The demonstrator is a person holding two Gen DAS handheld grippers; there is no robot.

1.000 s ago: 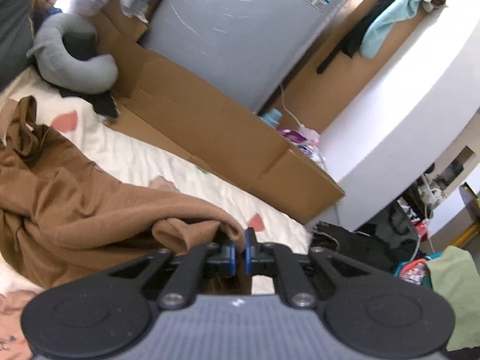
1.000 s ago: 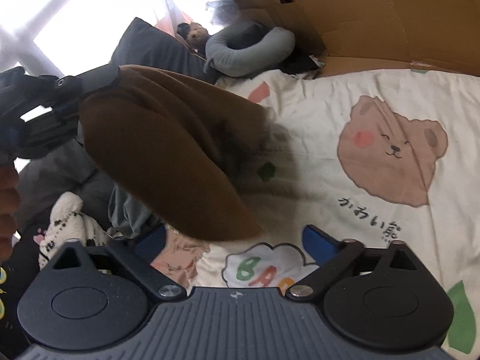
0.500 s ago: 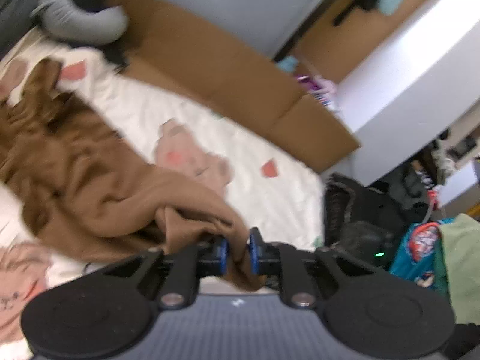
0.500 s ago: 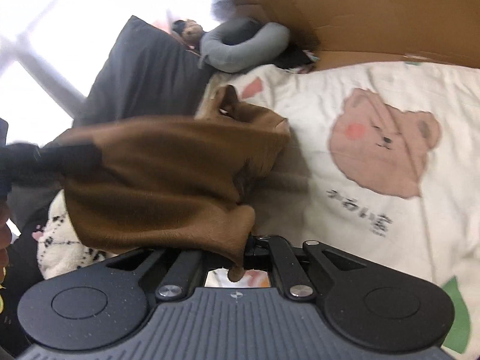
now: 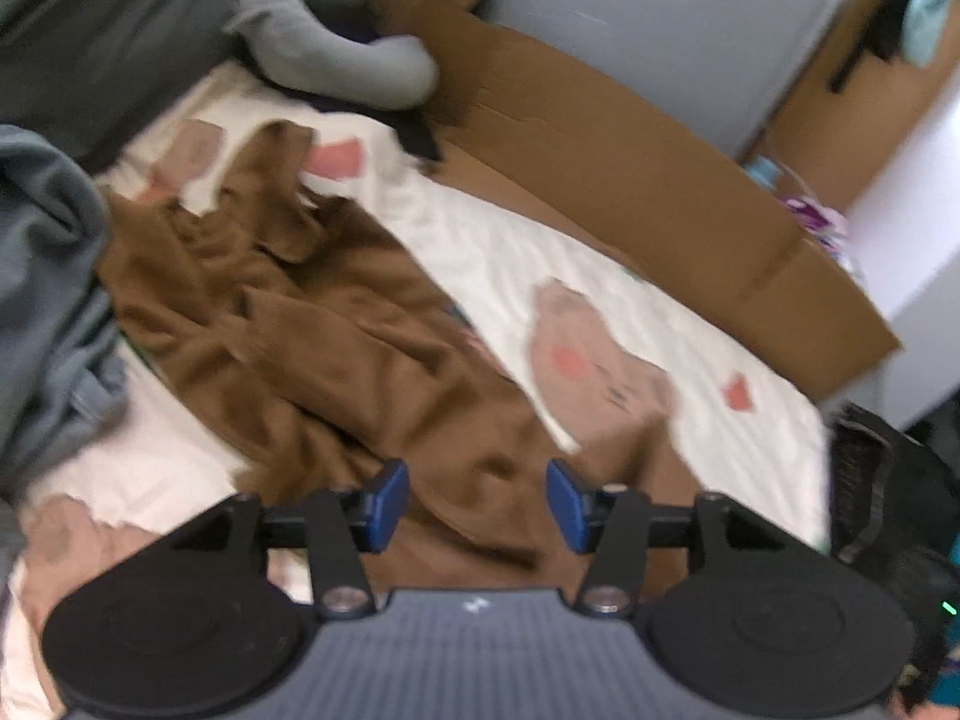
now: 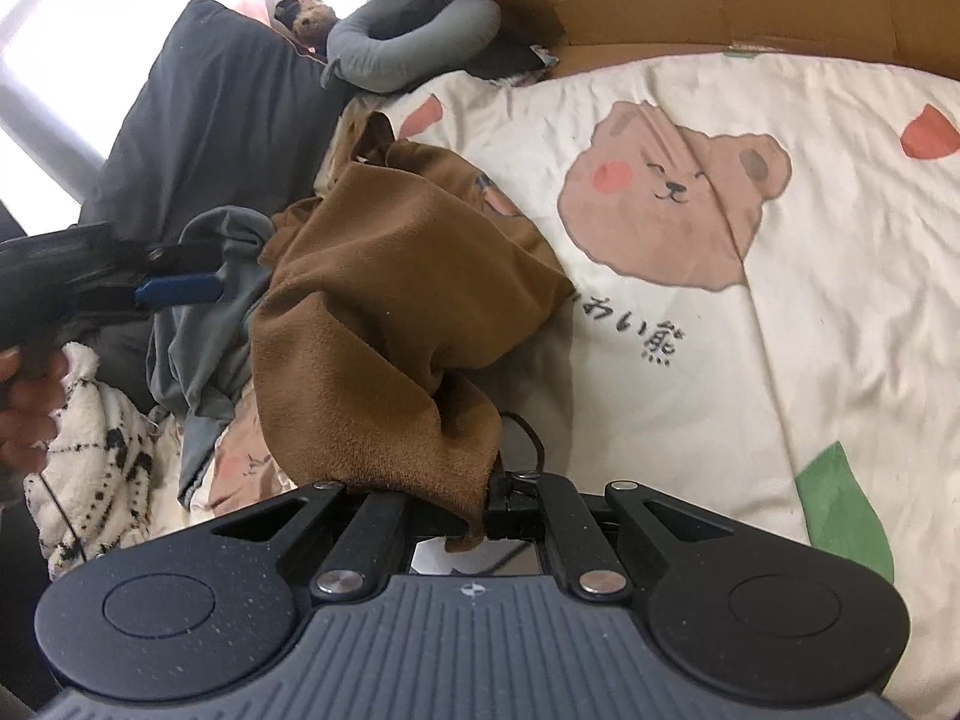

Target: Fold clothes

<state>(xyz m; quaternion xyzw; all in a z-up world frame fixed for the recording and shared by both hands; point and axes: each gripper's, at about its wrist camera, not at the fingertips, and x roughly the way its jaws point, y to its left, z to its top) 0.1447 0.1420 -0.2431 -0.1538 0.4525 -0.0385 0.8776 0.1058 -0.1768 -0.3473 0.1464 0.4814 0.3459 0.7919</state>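
Observation:
The brown garment (image 5: 336, 330) lies crumpled across the bear-print bed sheet (image 5: 540, 264). Just above its near end is my left gripper (image 5: 477, 501); its jaws are opening, the blue pads (image 5: 387, 501) stand apart and press on nothing. In the right wrist view, my right gripper (image 6: 480, 510) is shut on a hem of the brown garment (image 6: 384, 324), which rises in a draped fold from the jaws. My left gripper (image 6: 192, 271) shows at the left edge there, held by a hand (image 6: 24, 396).
A cardboard wall (image 5: 630, 192) borders the bed's far side. A grey neck pillow (image 5: 336, 54) and a dark pillow (image 6: 210, 120) lie at the head. A grey garment (image 5: 42, 276) and a white spotted fleece (image 6: 96, 456) sit left. A black bag (image 5: 888, 492) stands off the bed's corner.
My left gripper let go of the brown cloth, opened and sank toward the bed. My right gripper shut on the garment's hem. The lifted cloth dropped onto the sheet.

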